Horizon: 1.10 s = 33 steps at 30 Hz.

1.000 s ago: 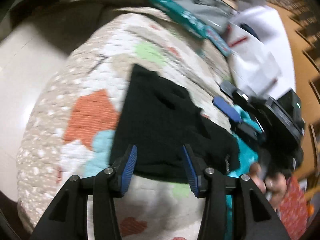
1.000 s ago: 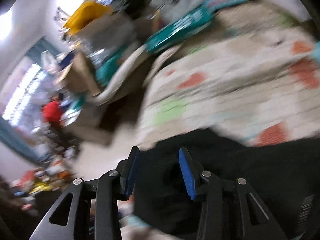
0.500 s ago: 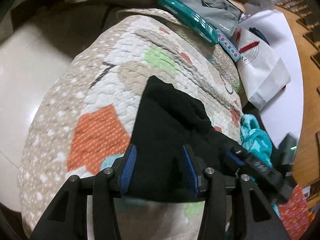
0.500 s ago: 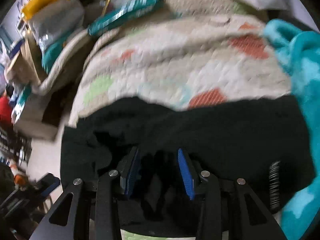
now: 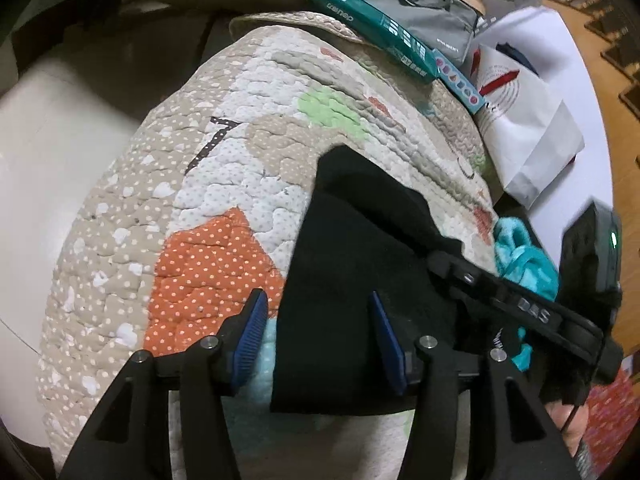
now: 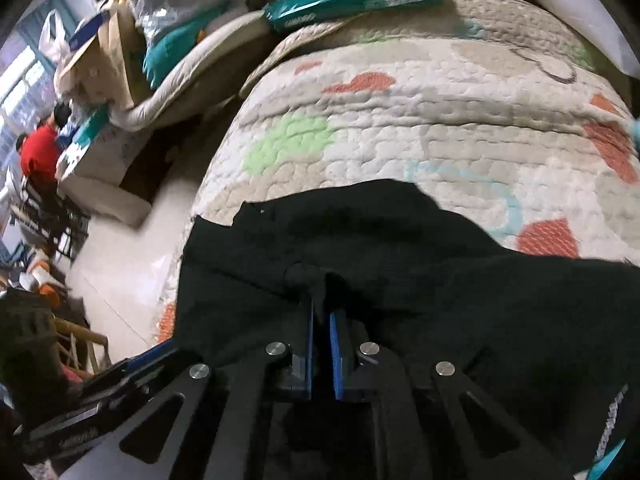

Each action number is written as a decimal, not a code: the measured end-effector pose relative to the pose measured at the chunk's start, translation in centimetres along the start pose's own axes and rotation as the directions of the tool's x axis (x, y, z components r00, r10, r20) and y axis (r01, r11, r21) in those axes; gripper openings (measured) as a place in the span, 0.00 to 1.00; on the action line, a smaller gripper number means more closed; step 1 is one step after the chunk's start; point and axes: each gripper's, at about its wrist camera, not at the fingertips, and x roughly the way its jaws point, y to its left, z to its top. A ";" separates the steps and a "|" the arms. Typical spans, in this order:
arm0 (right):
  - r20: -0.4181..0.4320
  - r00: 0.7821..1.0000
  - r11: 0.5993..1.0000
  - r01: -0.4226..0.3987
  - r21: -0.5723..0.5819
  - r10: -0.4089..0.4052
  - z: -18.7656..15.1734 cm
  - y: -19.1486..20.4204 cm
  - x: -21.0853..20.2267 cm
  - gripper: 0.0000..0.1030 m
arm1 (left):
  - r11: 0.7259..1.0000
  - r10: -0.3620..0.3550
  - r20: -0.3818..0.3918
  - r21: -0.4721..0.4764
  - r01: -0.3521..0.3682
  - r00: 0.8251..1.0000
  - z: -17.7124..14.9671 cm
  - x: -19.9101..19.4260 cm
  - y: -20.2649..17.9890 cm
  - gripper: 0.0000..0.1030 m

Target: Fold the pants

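Your right gripper (image 6: pixel 320 320) is pinching a fold of the black pants (image 6: pixel 400 248) between its closed blue pads. Your left gripper (image 5: pixel 316 340) is opening, its pads standing apart over the pants' edge without pressing on it. The pants are lying on a patterned quilt (image 5: pixel 208 184), beside a teal towel (image 5: pixel 520 252).

R gripper (image 6: pixel 320 320) pinched on fold of black pants (image 6: pixel 400 248), atop patchwork quilt (image 6: pixel 440 120)
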 end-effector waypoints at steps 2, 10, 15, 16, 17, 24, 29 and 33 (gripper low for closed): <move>0.027 1.000 0.999 0.001 0.044 -0.002 -0.2 -0.6 -1.3 0.07 | 1.000 -0.022 -0.003 -0.009 0.022 1.000 0.1 0.1 -0.1 0.52; 0.013 0.988 0.984 0.154 0.086 -0.155 -1.4 -3.0 -2.4 0.19 | 0.981 0.119 0.004 0.154 -0.118 0.993 -1.5 1.8 -2.7 0.56; 0.129 0.992 0.995 0.000 0.095 -0.013 -0.1 -1.1 -5.6 0.19 | 0.964 0.165 0.024 0.209 -0.166 0.986 -2.0 2.1 -3.3 0.56; 0.112 0.993 0.992 -0.056 0.114 0.043 -0.1 -1.1 -5.3 0.19 | 0.964 0.163 0.022 0.209 -0.164 0.986 -2.1 2.1 -3.3 0.56; 0.081 0.992 0.983 -0.112 0.147 0.101 -0.3 -1.3 -4.4 0.19 | 0.965 0.161 0.019 0.209 -0.161 0.987 -2.1 2.0 -3.3 0.56; -0.021 0.998 0.932 -0.050 0.360 0.062 -5.0 -7.5 -1.5 0.20 | 0.962 0.168 -0.002 0.219 -0.163 0.986 -2.2 1.9 -3.2 0.58; 0.105 0.990 0.873 0.031 0.487 -0.094 -8.3 -12.0 -8.2 0.27 | 0.979 0.136 0.011 0.154 -0.136 0.991 -0.8 0.2 -2.2 0.58; 0.183 0.975 0.843 0.008 0.538 -0.126 -10.9 -12.6 -11.6 0.40 | 0.983 0.107 0.050 0.142 -0.113 0.993 0.8 -2.1 -3.5 0.58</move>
